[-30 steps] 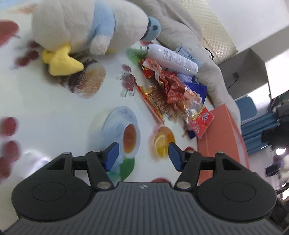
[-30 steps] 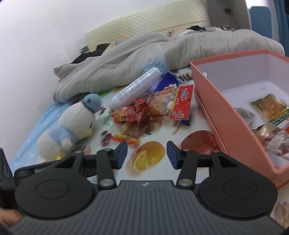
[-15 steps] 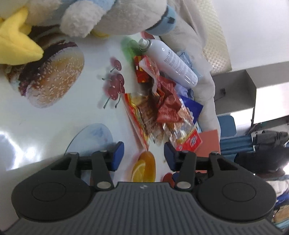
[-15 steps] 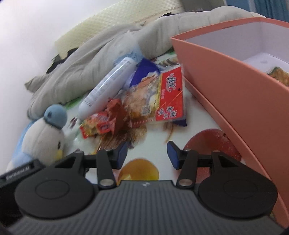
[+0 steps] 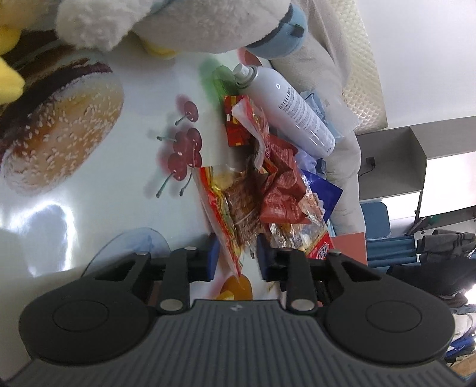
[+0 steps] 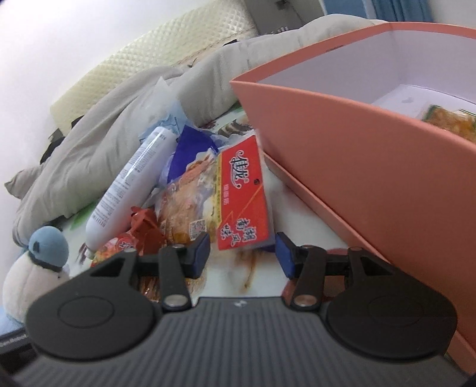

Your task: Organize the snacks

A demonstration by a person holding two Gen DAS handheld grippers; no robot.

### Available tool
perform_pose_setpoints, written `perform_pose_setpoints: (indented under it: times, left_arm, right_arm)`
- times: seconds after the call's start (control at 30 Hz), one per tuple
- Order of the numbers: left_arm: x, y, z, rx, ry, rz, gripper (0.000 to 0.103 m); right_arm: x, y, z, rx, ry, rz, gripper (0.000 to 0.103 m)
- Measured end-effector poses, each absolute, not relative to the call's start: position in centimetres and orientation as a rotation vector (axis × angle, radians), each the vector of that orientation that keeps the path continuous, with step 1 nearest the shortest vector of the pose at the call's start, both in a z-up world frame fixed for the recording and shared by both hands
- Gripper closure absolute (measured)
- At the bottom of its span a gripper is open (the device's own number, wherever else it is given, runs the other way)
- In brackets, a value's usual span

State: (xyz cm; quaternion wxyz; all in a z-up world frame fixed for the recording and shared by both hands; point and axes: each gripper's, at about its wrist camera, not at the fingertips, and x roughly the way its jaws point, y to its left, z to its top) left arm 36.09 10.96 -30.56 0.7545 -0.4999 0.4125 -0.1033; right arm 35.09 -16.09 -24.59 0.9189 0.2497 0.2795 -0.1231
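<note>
The snack packets lie in a loose pile on the fruit-and-burger printed sheet, between the white spray bottle and the salmon-pink box, so each one has only a short trip into the box. Nearest the left gripper is a clear red-edged packet of brown dried snack; its lower corner sits between the two blue pads, which stand apart with a gap on either side, so nothing is clamped yet. The gripper appears lined up to pinch this thin edge, likely the easiest part to grasp.

The right gripper also has its fingers spread wide, aimed at the near end of a red-labelled packet with Chinese lettering, which lies just beside the box wall. One packet is already visible inside the box.

Crumpled red wrappers and a blue packet remain in the pile. A plush penguin and a grey quilt lie beyond.
</note>
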Motion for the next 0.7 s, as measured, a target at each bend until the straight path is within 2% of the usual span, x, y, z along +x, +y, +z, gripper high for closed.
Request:
perform_pose_setpoints:
  times: [0.03, 0.07, 0.13, 0.17, 0.7]
  left_arm:
    - [36.2, 11.0, -30.6, -1.078, 0.904, -0.217, 0.088]
    - [36.1, 11.1, -30.6, -1.074, 0.909, -0.206, 0.094]
    - [35.9, 11.2, -30.6, -1.083, 0.904, -0.201, 0.097]
    - [35.6, 11.4, -30.5, -1.078, 0.896, -0.197, 0.098]
    - [28.2, 12.9, -25.2, -0.970, 0.819, -0.161, 0.101]
  right_arm:
    - [35.3, -16.2, -24.6, 0.520, 0.576, -0.243, 0.059]
    - [35.3, -16.3, -24.6, 0.532, 0.573, -0.231, 0.077]
    - [35.2, -16.2, -24.2, 0.506, 0.566, -0.222, 0.095]
    - [35.0, -16.3, -23.9, 0.507, 0.557, -0.209, 0.099]
    - [27.3, -14.8, -18.7, 0.470, 0.502, -0.119, 0.100]
